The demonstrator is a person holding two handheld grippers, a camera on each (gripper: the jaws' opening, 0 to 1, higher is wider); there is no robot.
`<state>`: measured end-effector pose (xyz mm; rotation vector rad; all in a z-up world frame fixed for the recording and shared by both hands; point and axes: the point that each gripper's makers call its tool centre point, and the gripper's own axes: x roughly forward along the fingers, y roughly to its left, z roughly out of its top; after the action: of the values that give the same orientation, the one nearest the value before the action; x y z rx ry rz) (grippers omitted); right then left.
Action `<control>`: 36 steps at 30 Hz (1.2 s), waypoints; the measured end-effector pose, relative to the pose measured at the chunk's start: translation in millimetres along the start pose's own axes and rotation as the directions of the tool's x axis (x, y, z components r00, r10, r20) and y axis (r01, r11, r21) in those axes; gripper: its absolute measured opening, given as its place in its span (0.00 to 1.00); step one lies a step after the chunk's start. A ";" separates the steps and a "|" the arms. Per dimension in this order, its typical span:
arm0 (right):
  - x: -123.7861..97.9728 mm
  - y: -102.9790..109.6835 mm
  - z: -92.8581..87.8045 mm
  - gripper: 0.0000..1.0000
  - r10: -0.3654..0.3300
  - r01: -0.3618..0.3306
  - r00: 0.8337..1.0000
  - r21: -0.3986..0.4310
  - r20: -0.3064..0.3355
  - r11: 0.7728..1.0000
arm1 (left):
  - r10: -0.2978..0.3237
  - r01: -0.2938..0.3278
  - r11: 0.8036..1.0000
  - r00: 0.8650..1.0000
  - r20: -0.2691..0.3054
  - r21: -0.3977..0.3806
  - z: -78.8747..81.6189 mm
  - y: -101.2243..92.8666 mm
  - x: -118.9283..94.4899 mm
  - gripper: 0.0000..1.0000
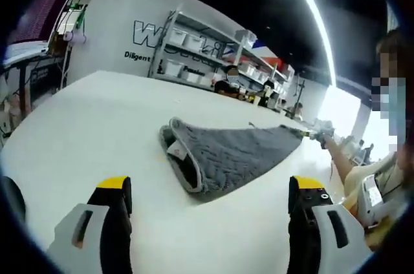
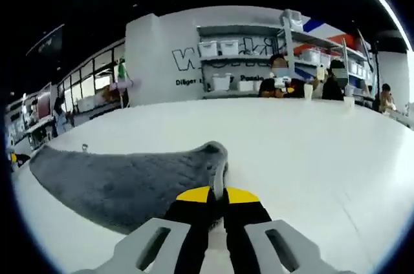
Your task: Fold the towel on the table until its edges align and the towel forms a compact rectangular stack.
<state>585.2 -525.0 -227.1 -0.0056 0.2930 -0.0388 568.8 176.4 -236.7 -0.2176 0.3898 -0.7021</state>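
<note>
A grey quilted towel (image 1: 226, 154) lies folded over on the white table (image 1: 97, 119), with a small white label at its near left edge. My left gripper (image 1: 210, 200) hovers open in front of it, yellow-tipped jaws spread wide and empty. The far right corner of the towel is lifted off the table and pinched by my right gripper (image 1: 315, 134), held by a person's arm coming in from the right. In the right gripper view the right gripper (image 2: 217, 198) is shut on the towel (image 2: 123, 180), whose edge rises between the yellow tips.
Shelving with white bins (image 1: 194, 48) stands against the back wall behind the table. People sit at the far side (image 2: 281, 83). A person stands close at the right edge (image 1: 388, 158). Bare table surface (image 2: 310, 138) stretches around the towel.
</note>
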 end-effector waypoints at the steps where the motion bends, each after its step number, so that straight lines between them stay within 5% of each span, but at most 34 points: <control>1: 0.2 7.0 7.2 0.03 0.011 -0.011 1.000 -0.038 0.008 0.999 | 0.000 0.000 1.000 1.000 0.000 -0.001 0.1 -0.2 -0.4 0.99; 4: 1.1 29.3 26.5 0.03 0.056 -0.053 0.998 -0.114 0.027 0.992 | 0.001 -0.001 1.000 1.000 0.000 -0.005 0.5 -0.5 0.4 0.98; 8: 3.0 84.7 38.0 0.02 0.190 -0.182 0.981 -0.196 0.024 0.964 | 0.004 -0.004 1.000 1.000 -0.007 -0.004 -0.1 -1.3 2.4 0.98; 14: -4.0 161.9 34.1 0.02 0.357 -0.349 0.933 -0.316 -0.036 0.882 | -0.005 0.005 1.000 1.000 -0.016 0.004 -1.2 -7.7 2.7 0.98; 19: -12.9 214.4 15.2 0.02 0.449 -0.461 0.884 -0.408 -0.130 0.788 | -0.007 0.007 1.000 1.000 -0.021 0.012 0.5 -10.5 2.7 0.97; 24: -15.5 237.4 -0.7 0.02 0.485 -0.517 0.853 -0.438 -0.192 0.735 | -0.013 0.013 1.000 0.999 -0.030 0.018 -0.5 -14.9 5.1 0.96; 31: -10.1 242.2 -25.4 0.04 0.484 -0.553 0.833 -0.440 -0.268 0.708 | -0.013 0.014 1.000 0.999 -0.037 0.024 -1.1 -19.7 5.6 0.96; 36: -19.8 250.7 -14.3 0.21 0.549 -0.589 0.808 -0.343 -0.215 0.732 | -0.012 0.014 0.999 0.999 -0.042 0.030 1.0 -21.0 5.2 0.95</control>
<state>571.6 -273.7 -237.9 -0.3201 0.3897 0.6462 560.6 157.4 -230.4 -0.1769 0.4176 -0.7259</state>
